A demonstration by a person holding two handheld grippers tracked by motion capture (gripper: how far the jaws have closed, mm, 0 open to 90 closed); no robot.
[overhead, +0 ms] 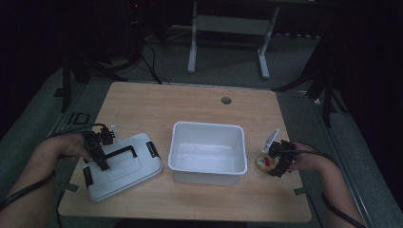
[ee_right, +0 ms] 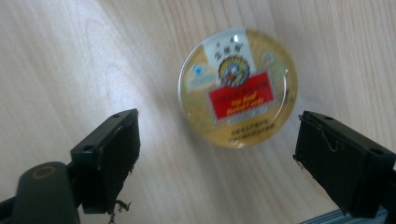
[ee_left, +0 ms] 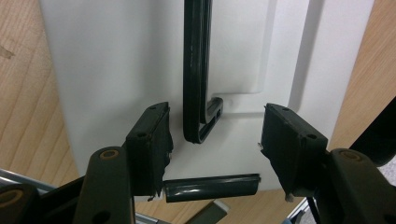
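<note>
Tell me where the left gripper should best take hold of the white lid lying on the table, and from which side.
Probably by its black handle, from above: the lid lies flat, too wide for the jaws, while the slim bar sits just ahead of the open left gripper.

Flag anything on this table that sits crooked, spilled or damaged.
Only the lid looks off: it lies askew on the table, left of the open white bin instead of on it. The small round tin looks intact, nothing spilled.
</note>
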